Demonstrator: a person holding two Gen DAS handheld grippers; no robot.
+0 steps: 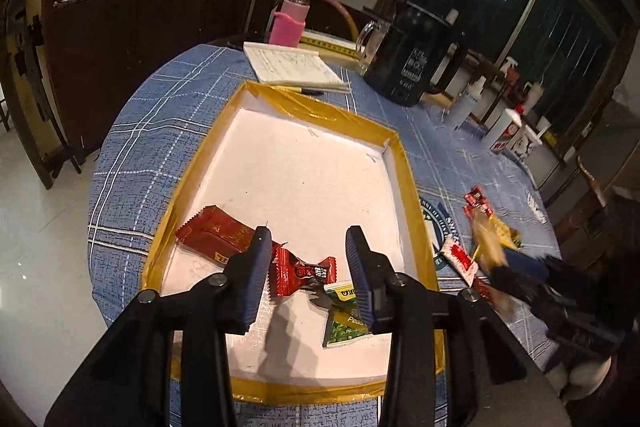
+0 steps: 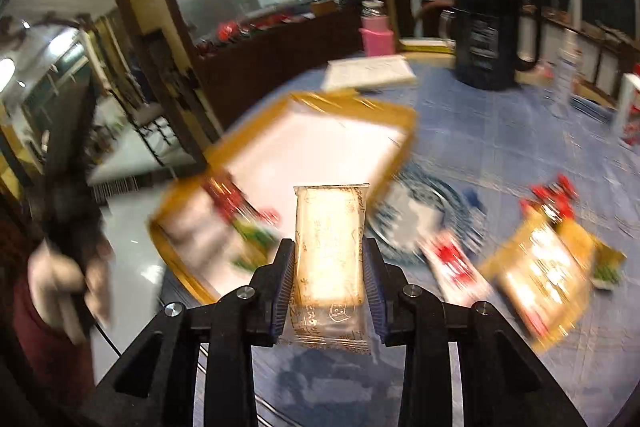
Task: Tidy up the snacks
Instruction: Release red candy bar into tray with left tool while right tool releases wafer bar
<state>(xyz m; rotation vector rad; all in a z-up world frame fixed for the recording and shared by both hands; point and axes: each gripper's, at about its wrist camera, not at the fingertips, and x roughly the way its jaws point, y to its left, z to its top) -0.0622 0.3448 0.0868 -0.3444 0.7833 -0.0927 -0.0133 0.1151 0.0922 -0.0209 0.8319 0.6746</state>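
Snacks: our right gripper [image 2: 329, 269] pinches pale rectangular wafer packet [image 2: 330, 259]; we carry it level over yellow-taped white tray [image 1: 404, 163]; left gripper [image 1: 308, 255] spread, empty.

My left gripper [image 1: 310, 251] looks like matt black plastic, its fingers [image 1: 360, 267] faced with ribbed blue pads. Under it I see a white tray [image 1: 404, 187], matt inside, its rim wrapped in glossy yellow tape. The red candy wrapper [image 1: 304, 273] and dark red packet [image 1: 218, 231] are shiny crinkled film; the green peas packet [image 1: 344, 327] is glossy too. The blue plaid tablecloth [image 1: 152, 131] is woven cloth with a coarse look. The notebook [image 1: 292, 65] is plain paper, and the black kettle [image 1: 412, 63] looks like smooth plastic. My right gripper [image 2: 329, 269] clamps a clear-filmed pale snack bar [image 2: 330, 247], glossy and bright with glare.
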